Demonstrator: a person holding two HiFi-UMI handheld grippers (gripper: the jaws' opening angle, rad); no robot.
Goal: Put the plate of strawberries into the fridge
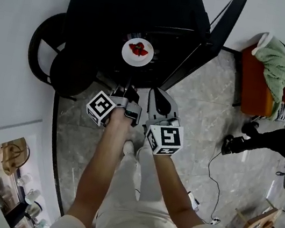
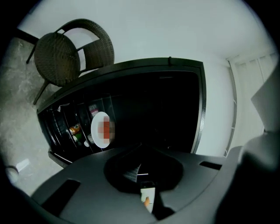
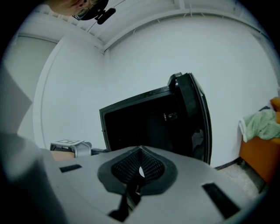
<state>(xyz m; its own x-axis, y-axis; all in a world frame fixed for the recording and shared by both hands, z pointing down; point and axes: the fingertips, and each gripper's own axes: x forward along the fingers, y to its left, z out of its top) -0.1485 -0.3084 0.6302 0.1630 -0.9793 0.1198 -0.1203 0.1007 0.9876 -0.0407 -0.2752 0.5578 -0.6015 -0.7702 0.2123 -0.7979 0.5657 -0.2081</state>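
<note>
The white plate of strawberries (image 1: 137,51) rests on a shelf inside the open black fridge (image 1: 123,3). The left gripper view shows the same plate (image 2: 101,129) among shelf items, well ahead of the jaws. My left gripper (image 1: 127,94) is held just in front of the fridge, below the plate, shut and empty. Its closed jaws fill the foreground of its own view (image 2: 141,167). Beside it on the right, my right gripper (image 1: 159,99) is also shut on nothing, and in its own view the closed gripper (image 3: 139,169) faces the fridge (image 3: 148,127).
The fridge door (image 1: 224,21) stands open to the right. A dark wicker chair (image 1: 53,62) sits left of the fridge against the wall. An orange seat with a green cloth (image 1: 272,73) and a person's legs (image 1: 263,138) are at the right. A cable (image 1: 214,172) lies on the marble floor.
</note>
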